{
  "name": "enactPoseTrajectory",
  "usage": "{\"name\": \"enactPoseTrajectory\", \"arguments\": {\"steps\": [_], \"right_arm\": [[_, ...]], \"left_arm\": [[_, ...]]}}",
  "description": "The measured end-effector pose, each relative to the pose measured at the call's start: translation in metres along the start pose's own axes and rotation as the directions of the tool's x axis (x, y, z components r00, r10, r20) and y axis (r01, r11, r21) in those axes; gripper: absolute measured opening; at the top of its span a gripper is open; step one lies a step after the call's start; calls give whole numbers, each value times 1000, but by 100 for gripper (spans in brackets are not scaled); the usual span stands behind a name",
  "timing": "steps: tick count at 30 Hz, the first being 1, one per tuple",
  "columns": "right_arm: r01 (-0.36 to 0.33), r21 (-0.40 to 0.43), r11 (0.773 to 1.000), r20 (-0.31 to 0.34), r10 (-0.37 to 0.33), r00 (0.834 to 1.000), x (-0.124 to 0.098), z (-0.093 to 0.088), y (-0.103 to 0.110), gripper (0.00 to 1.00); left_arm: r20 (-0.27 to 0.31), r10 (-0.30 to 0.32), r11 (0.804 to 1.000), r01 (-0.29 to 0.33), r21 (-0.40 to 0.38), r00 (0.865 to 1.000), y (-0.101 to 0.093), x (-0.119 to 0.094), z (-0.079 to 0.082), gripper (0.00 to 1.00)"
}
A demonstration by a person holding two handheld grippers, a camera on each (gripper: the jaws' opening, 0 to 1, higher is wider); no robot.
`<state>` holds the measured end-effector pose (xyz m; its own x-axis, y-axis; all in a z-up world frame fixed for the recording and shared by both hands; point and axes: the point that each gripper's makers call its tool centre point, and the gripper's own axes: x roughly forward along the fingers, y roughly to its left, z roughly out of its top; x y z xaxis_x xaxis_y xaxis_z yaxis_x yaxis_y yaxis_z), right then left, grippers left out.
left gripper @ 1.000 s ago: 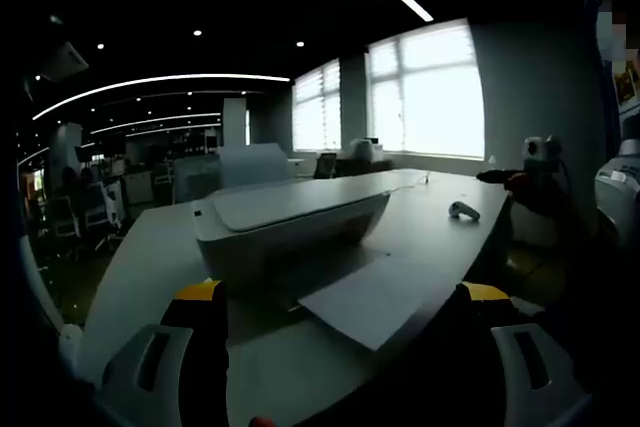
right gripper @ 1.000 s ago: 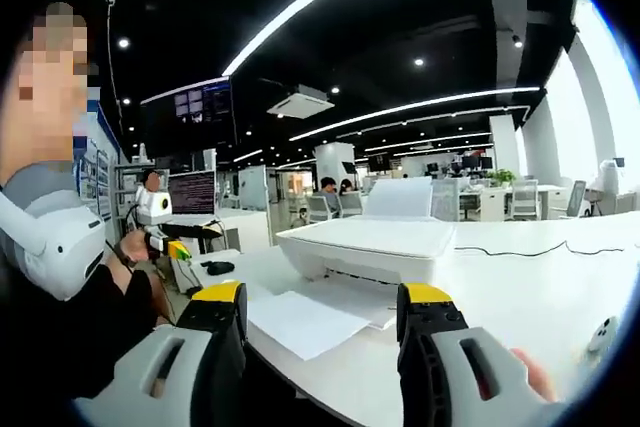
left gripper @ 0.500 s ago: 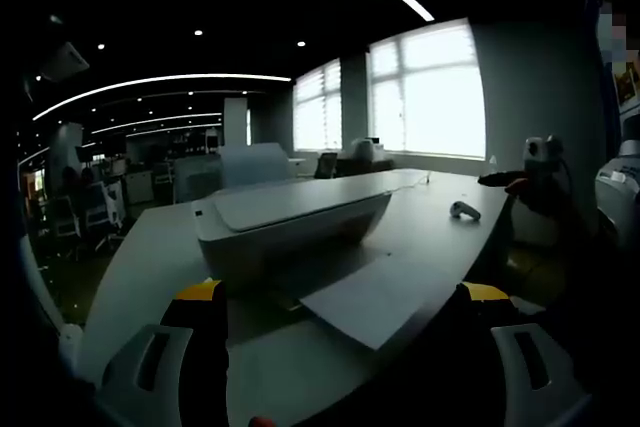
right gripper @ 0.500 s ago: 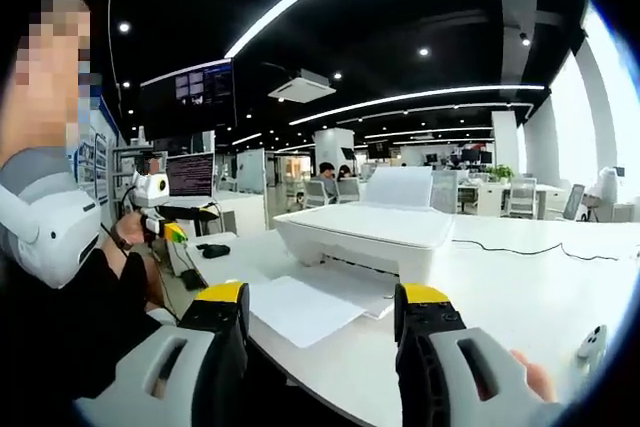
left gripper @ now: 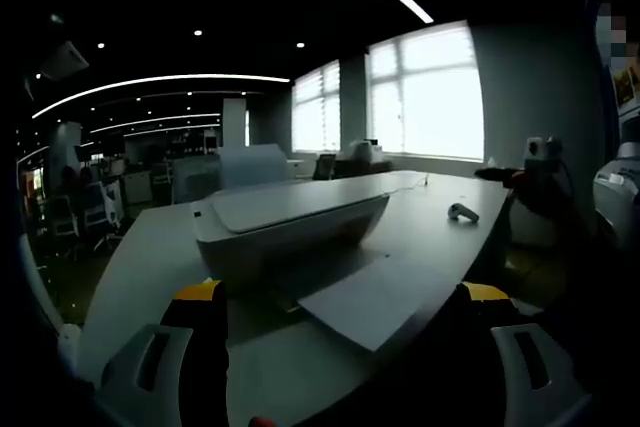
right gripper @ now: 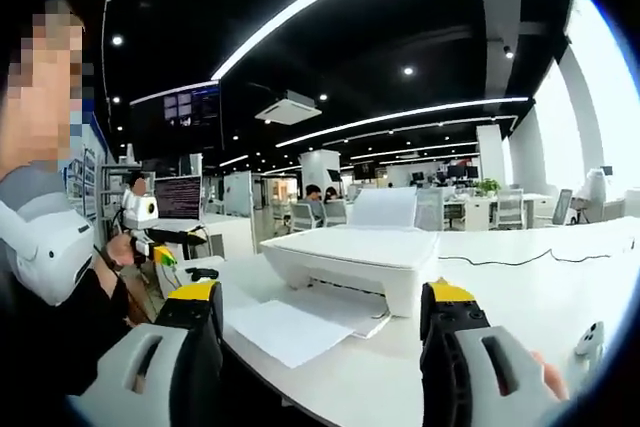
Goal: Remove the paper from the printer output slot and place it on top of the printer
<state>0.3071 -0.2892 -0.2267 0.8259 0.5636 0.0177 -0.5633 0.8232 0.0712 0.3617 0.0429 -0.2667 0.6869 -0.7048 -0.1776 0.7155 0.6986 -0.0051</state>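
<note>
- I'm on the approach: both grippers' fingers gape wide, empty.
- Paper (right gripper: 288,330) lies in the printer (right gripper: 345,256) tray.
- Next, my right gripper (right gripper: 325,322) must reach and pinch its edge.

Paper (right gripper: 290,330) lies on the table (right gripper: 520,292) before the printer (right gripper: 345,259).

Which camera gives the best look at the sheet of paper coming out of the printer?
The right gripper view: it is brightly lit, and the paper lies white on the table in front of the printer. The left gripper view shows the same paper nearer but dim and grey against the window's backlight.
</note>
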Motion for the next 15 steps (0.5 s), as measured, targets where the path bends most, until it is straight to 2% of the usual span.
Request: {"name": "enactPoseTrajectory", "arguments": {"steps": [4, 8, 15], "right_arm": [[5, 3, 1000, 5, -5, 1000, 0, 1, -1, 78], [28, -12, 1000, 12, -28, 1000, -1, 2, -6, 83], [34, -23, 999, 28, -34, 999, -1, 5, -7, 82]], "left_arm": [[0, 0, 1000, 0, 0, 1000, 0, 0, 0, 97], [-1, -1, 1000, 1, -2, 1000, 0, 1, 0, 97], [-2, -1, 1000, 1, -1, 1000, 1, 0, 0, 97]]}}
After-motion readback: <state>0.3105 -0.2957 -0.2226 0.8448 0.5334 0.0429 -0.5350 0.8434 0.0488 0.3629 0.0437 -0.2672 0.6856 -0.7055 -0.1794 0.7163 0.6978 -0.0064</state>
